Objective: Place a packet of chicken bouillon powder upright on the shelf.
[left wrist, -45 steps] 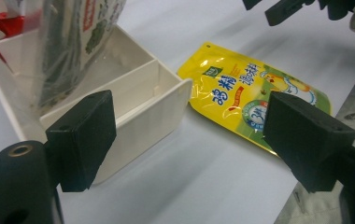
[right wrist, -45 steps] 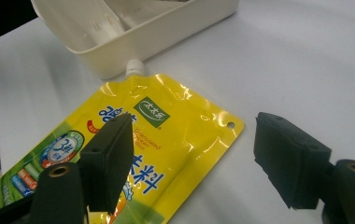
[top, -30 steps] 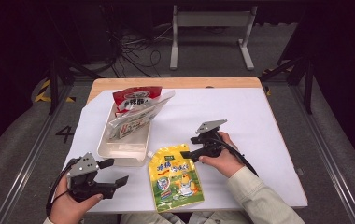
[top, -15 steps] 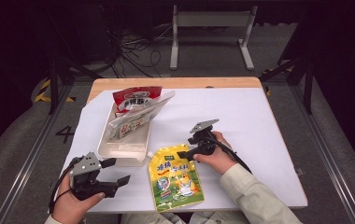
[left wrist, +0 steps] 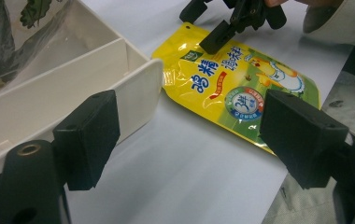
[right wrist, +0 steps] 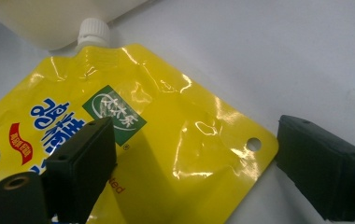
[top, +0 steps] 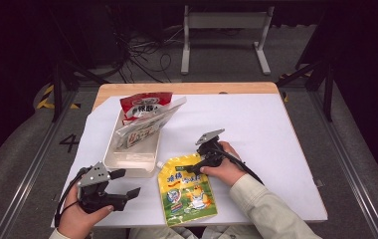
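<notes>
Looking from above, your right tongs [top: 191, 168] rest at the top edge of the yellow pouch [top: 187, 194], which lies flat on the table [top: 256, 129] just beside the white tray [top: 130, 162]. Your right gripper view shows them spread around the pouch's corner, beside its white cap [right wrist: 93, 31]. Your left tongs [top: 126, 183] are spread, holding nothing.

Right hand-held gripper [top: 193, 166] now lower, over the yellow pouch [top: 187, 195] corner.

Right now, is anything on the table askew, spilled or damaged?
Nothing spilled or torn. The clear packet and red bag lie tilted across the white tray, overhanging its rim. The yellow spout pouch lies flat, capped, beside it.
</notes>
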### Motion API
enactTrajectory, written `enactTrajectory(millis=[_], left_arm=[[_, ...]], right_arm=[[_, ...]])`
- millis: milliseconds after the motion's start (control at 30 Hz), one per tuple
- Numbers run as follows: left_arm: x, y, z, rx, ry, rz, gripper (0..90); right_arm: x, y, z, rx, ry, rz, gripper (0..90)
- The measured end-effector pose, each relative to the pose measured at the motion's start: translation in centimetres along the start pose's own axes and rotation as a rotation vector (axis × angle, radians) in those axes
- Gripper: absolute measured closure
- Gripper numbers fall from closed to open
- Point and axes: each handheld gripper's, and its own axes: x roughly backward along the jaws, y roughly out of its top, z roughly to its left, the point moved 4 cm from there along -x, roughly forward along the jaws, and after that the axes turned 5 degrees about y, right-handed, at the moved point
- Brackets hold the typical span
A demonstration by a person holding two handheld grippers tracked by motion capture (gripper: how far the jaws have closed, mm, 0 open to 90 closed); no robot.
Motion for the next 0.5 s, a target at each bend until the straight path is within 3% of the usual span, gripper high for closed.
enactTrajectory(millis=[200, 333, 367, 500], left_arm=[[-0.13, -0.07, 0.16, 0.012, -0.012, -0.001, 21.1], [-0.23, -0.12, 0.15, 0.021, -0.019, 0.002, 21.1], [-0.23, -0.10, 0.09, 0.022, -0.022, 0.002, 21.1], [-0.30, -0.02, 0.04, 0.012, -0.024, 0.001, 21.1]], right_arm=[[-0.37, 0.08, 0.34, 0.056, -0.034, 0.032, 12.7], [-0.30, 0.02, 0.41, 0.070, -0.057, 0.036, 20.6], [-0.16, 0.01, 0.31, 0.071, -0.078, 0.033, 27.6], [-0.26, 0.00, 0.58, 0.088, -0.121, 0.042, 30.8]])
